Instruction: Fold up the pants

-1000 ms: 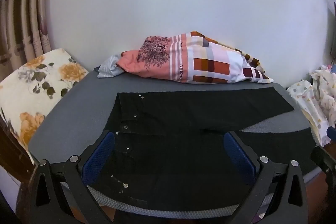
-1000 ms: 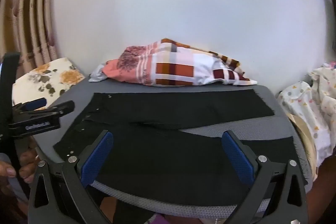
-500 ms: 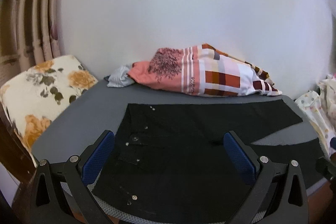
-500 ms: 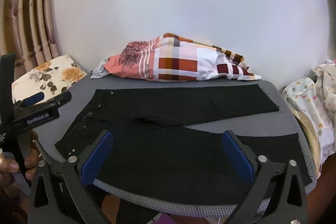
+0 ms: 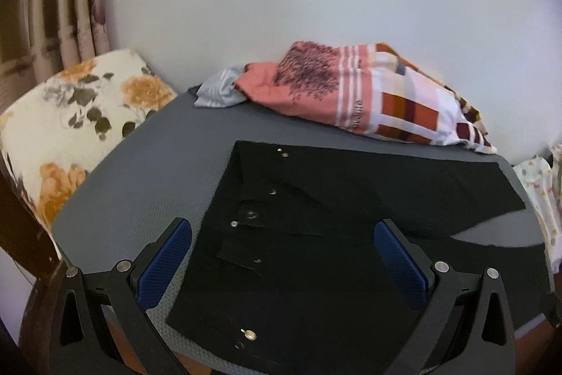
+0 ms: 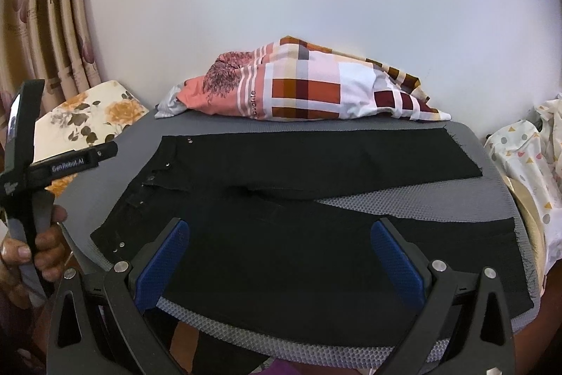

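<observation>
While the black pants (image 6: 281,199) with silver snap buttons lie spread flat across the grey mesh-textured table (image 6: 404,199), legs splayed in a V toward the right, both grippers hover above their near edge. The left gripper (image 5: 282,255) and right gripper (image 6: 281,255) each hold their blue-padded jaws wide apart, gripping nothing. White lettering "GenRobot.AI" marks the left gripper's black body, and "favorite" runs along the pink, orange and white checked cloth bundle (image 6: 309,90) by the wall.

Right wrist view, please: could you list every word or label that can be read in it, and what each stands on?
"GenRobot.AI": white letters on the black bar of the left gripper.
"favorite": small dark letters on a pale stripe of the patterned cloth behind the black pants.
A small white mark on the left gripper's black upright: too blurred to read.
</observation>
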